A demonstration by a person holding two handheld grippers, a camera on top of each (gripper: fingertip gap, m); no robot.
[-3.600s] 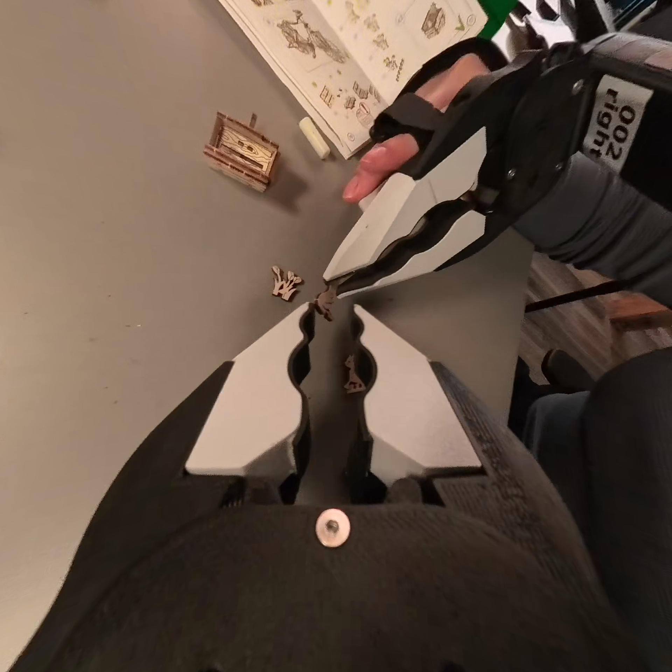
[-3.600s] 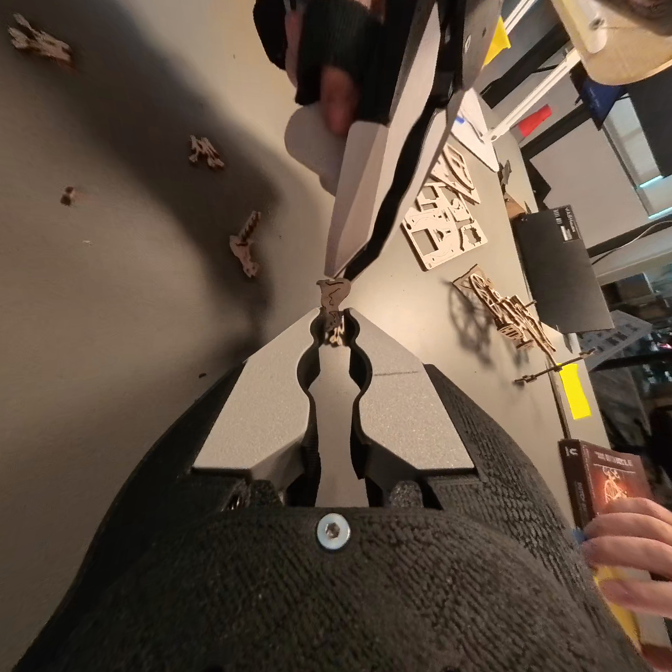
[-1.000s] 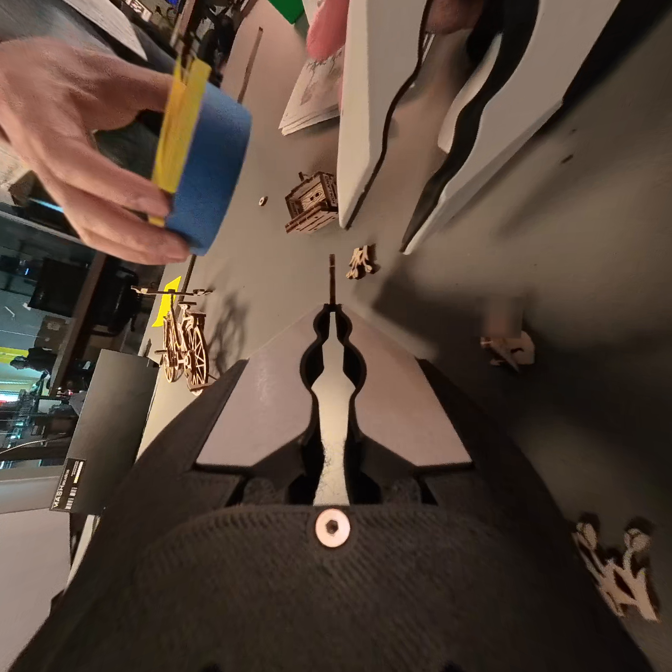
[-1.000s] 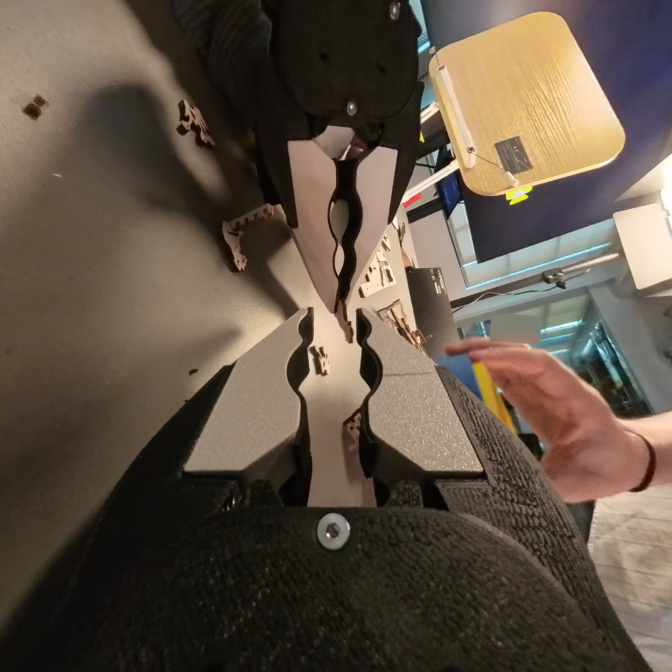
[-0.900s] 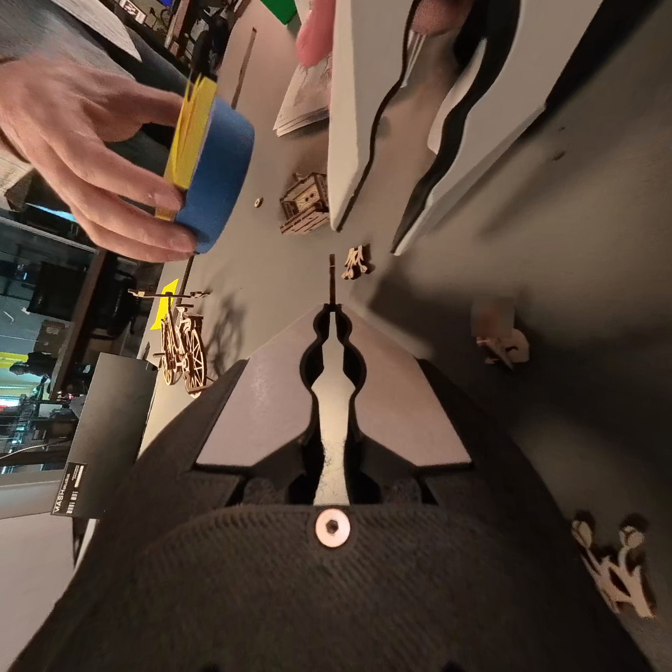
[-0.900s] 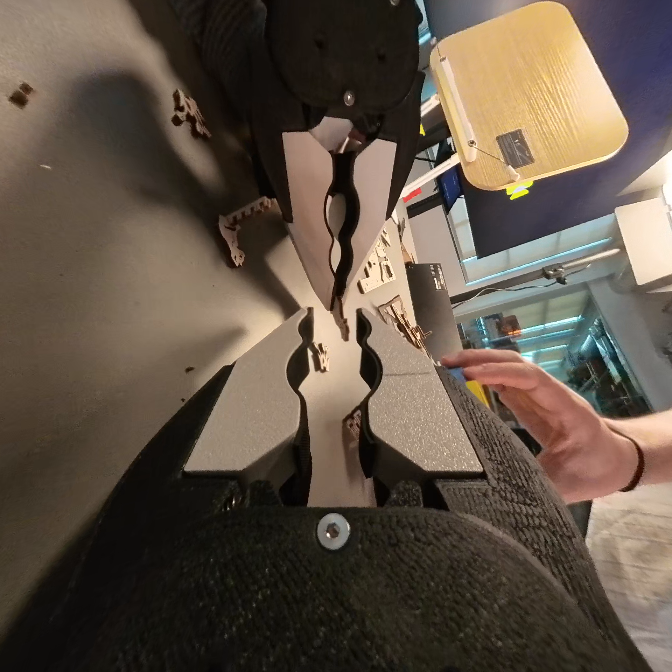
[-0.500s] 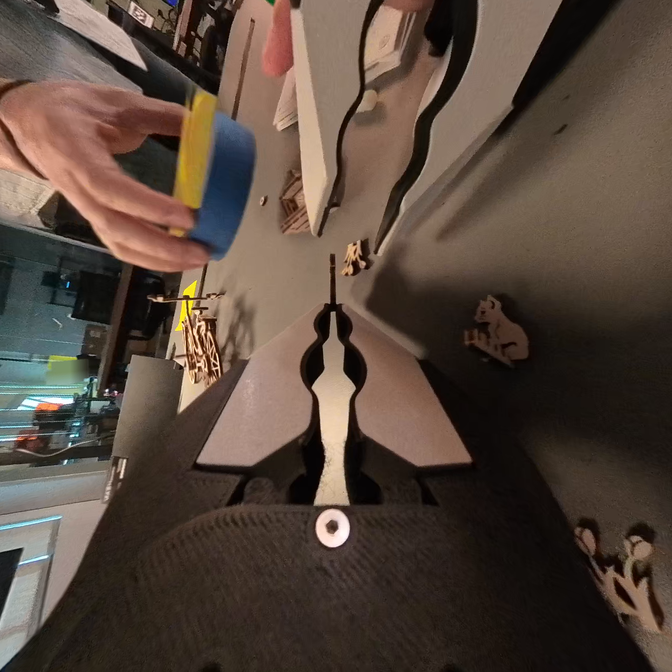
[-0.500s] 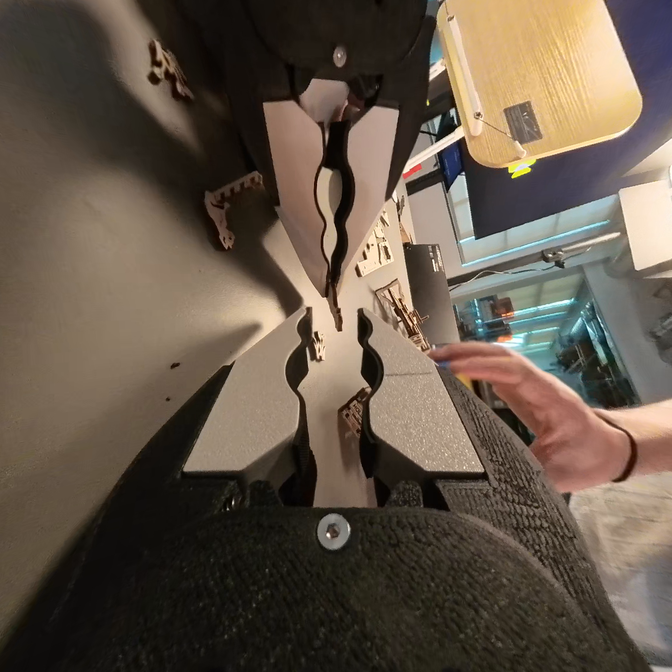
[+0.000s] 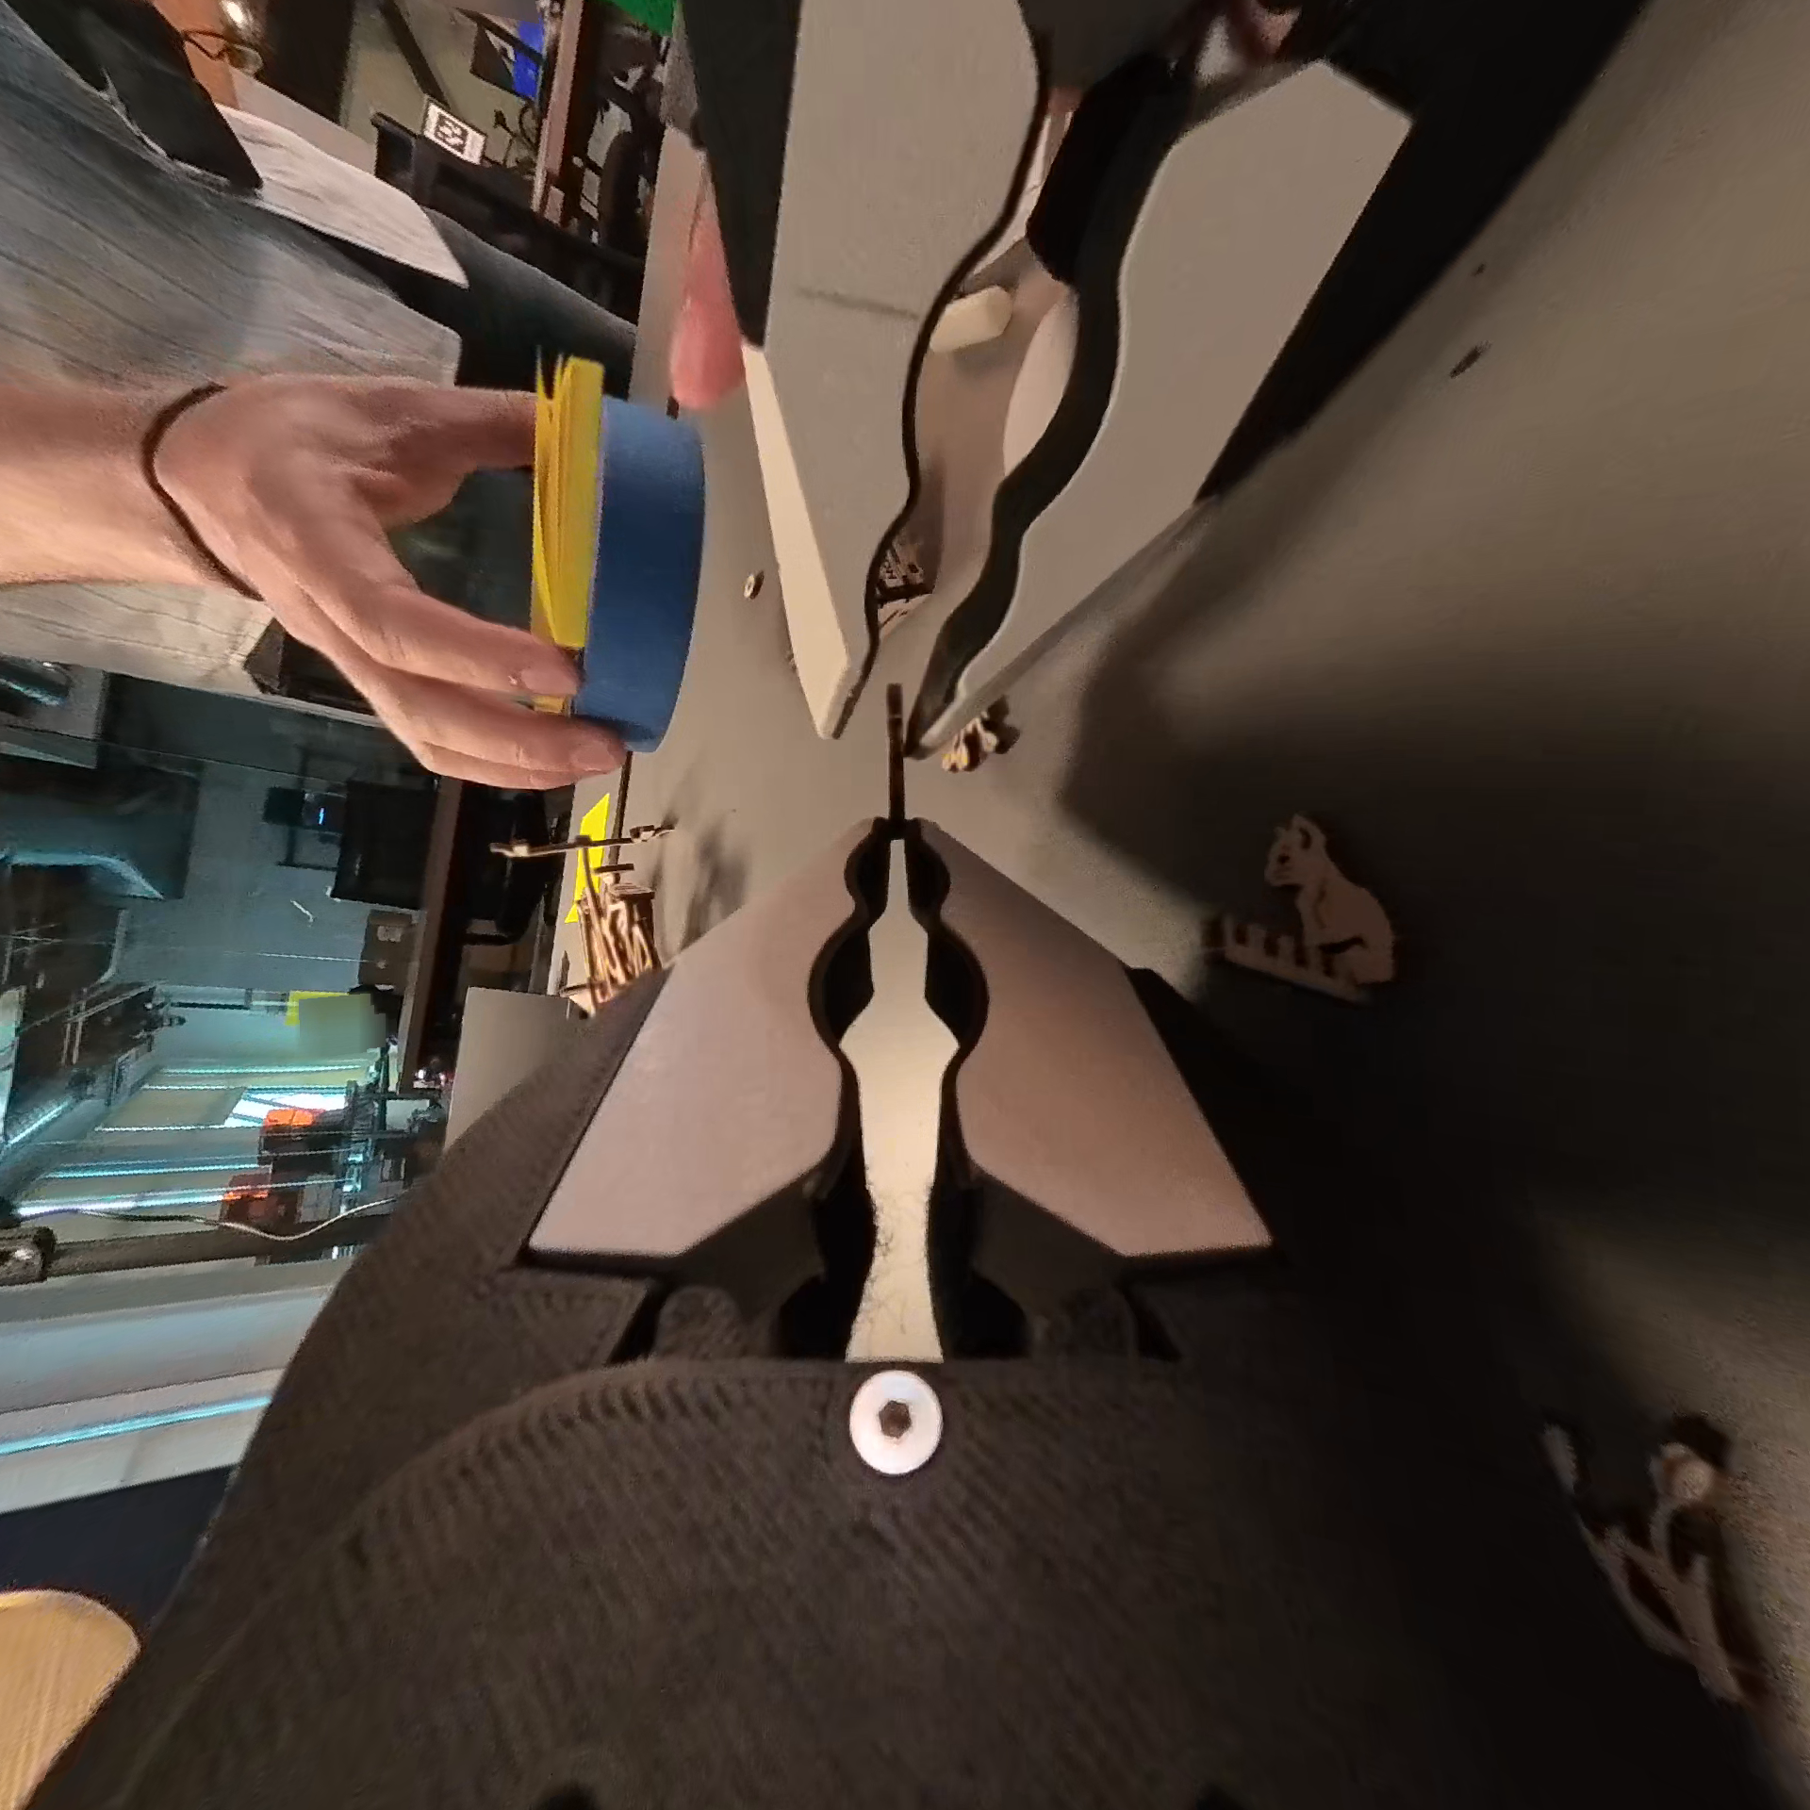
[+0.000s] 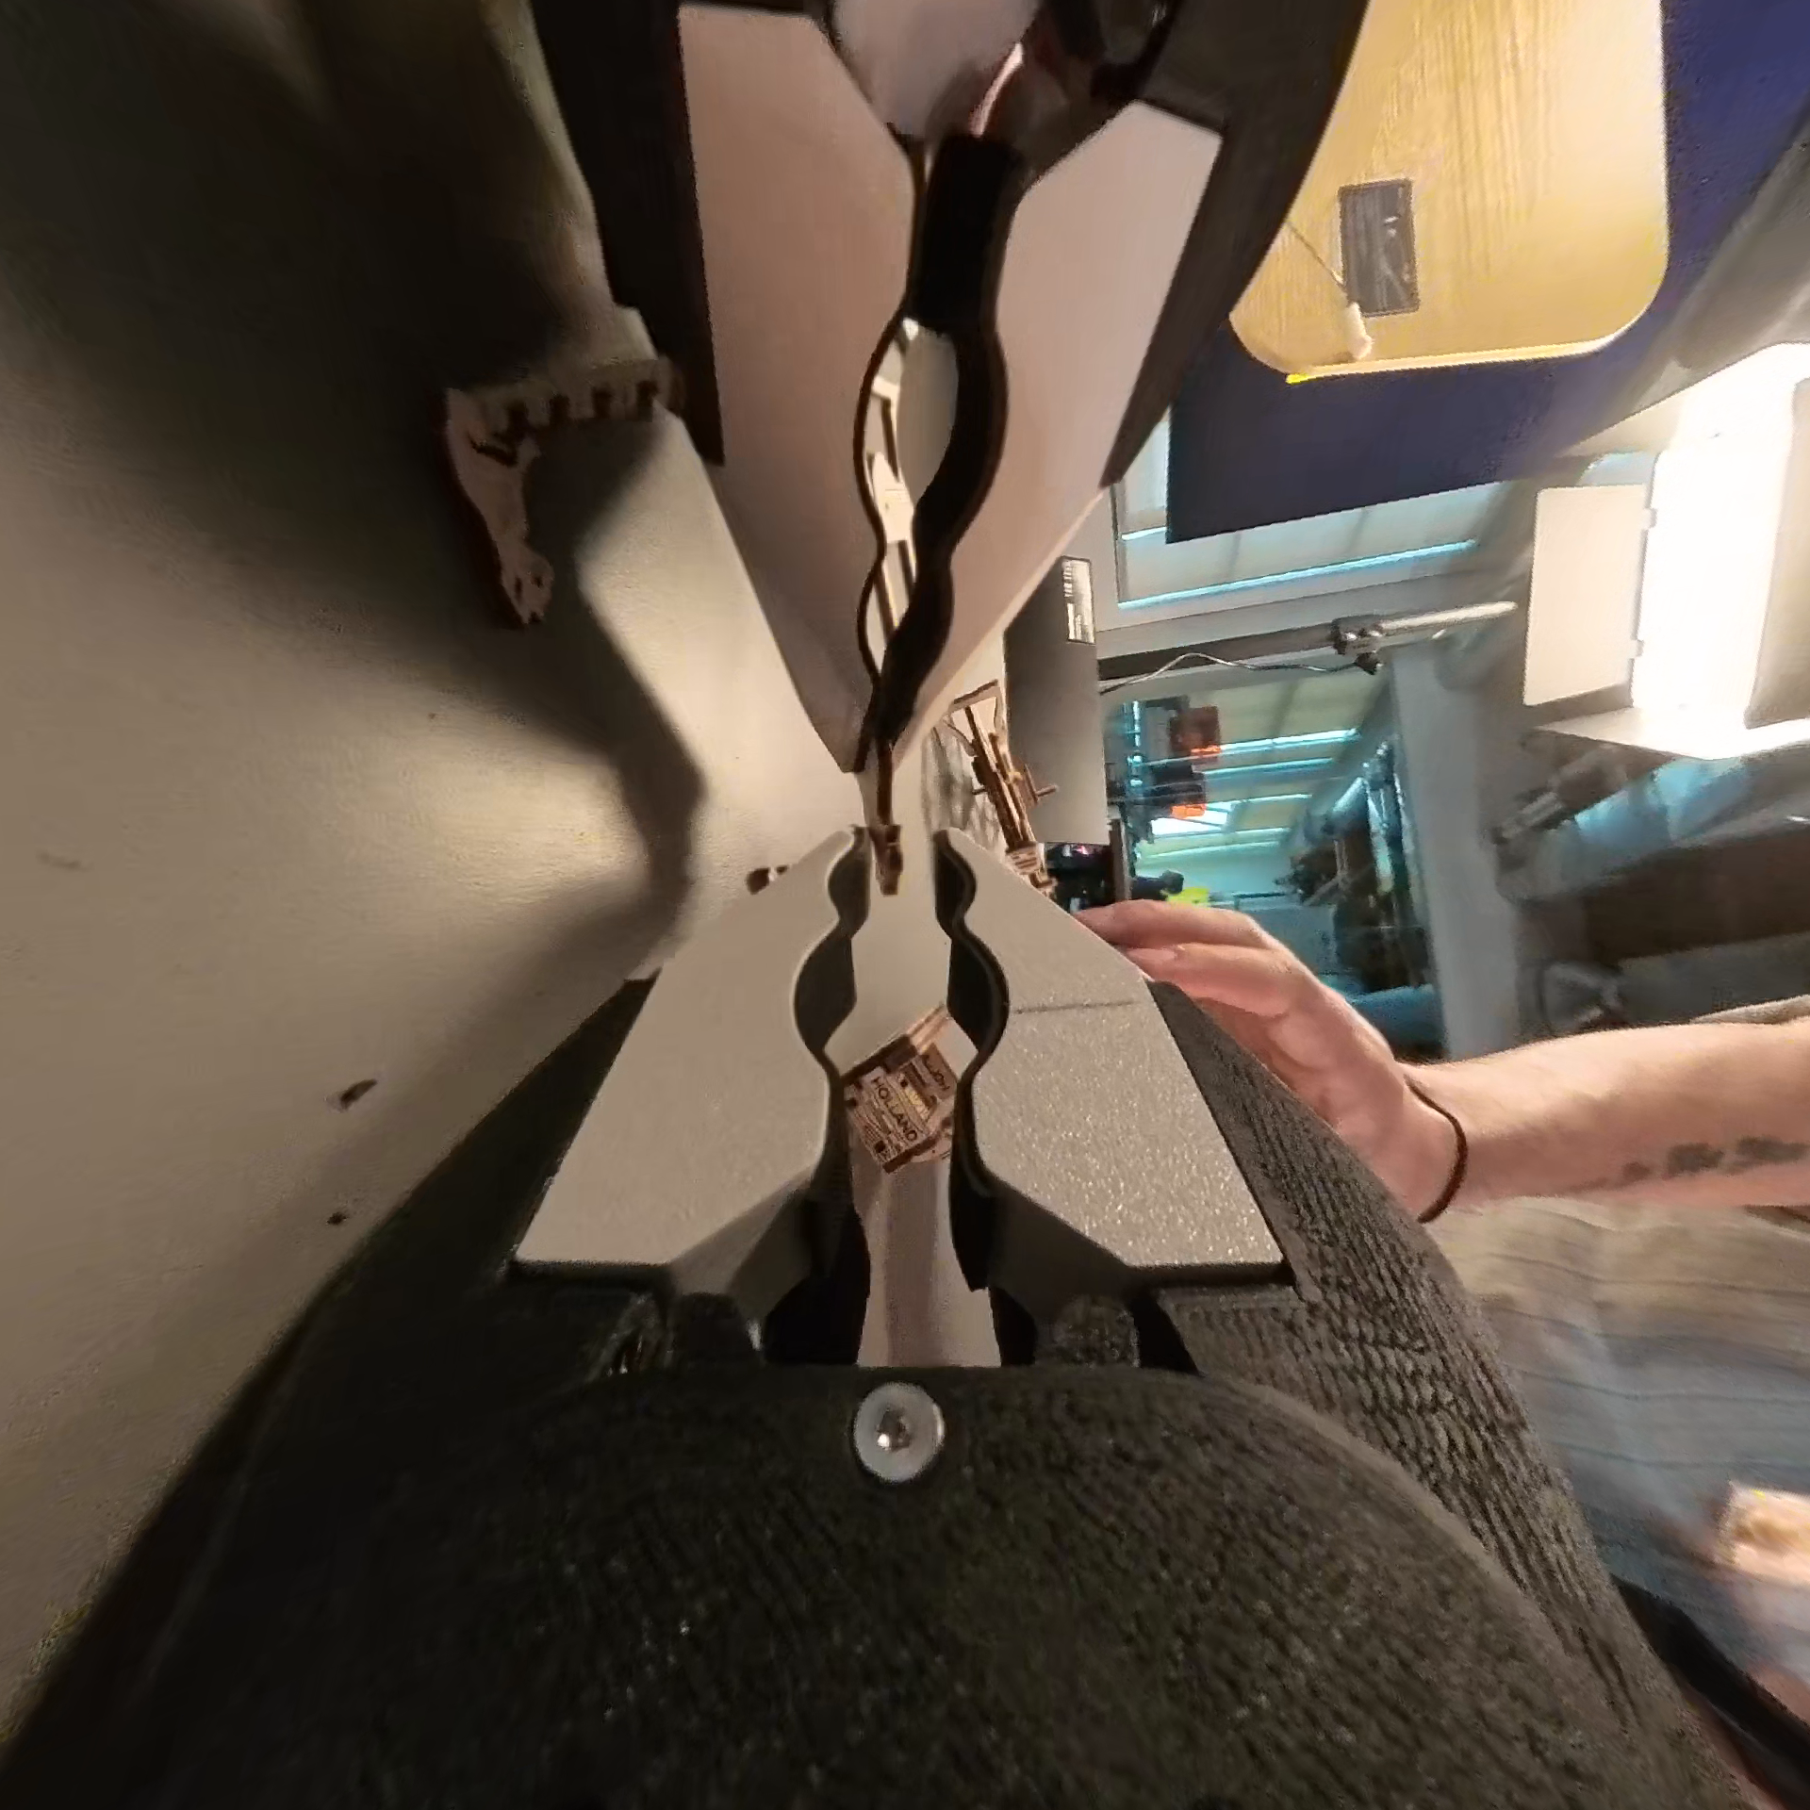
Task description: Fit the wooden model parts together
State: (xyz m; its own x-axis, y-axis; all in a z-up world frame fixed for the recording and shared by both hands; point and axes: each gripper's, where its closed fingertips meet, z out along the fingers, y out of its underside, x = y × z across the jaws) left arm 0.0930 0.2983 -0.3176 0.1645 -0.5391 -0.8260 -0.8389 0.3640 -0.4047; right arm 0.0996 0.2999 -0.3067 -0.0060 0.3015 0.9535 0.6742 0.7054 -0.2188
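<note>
Closer than a second ago, the right gripper (image 9: 875,730) now brackets the thin wooden piece (image 9: 893,759) held out by the left gripper (image 9: 893,831).

From largest to smallest: the grey table (image 9: 1469,490) carries everything; a bystander's hand (image 9: 323,548) holds a blue tape roll (image 9: 642,578) with yellow slips above it, lower than before. The left gripper's fingers are clenched on the thin wooden piece, seen edge-on at their tips. The right gripper's fingers are released, spread apart, with the piece's free end (image 10: 886,862) between their tips; whether it touches them I cannot tell. A small wooden house (image 10: 901,1112) sits behind, a cat cut-out (image 9: 1317,921) and a smaller cut-out (image 9: 975,744) lie nearby.
</note>
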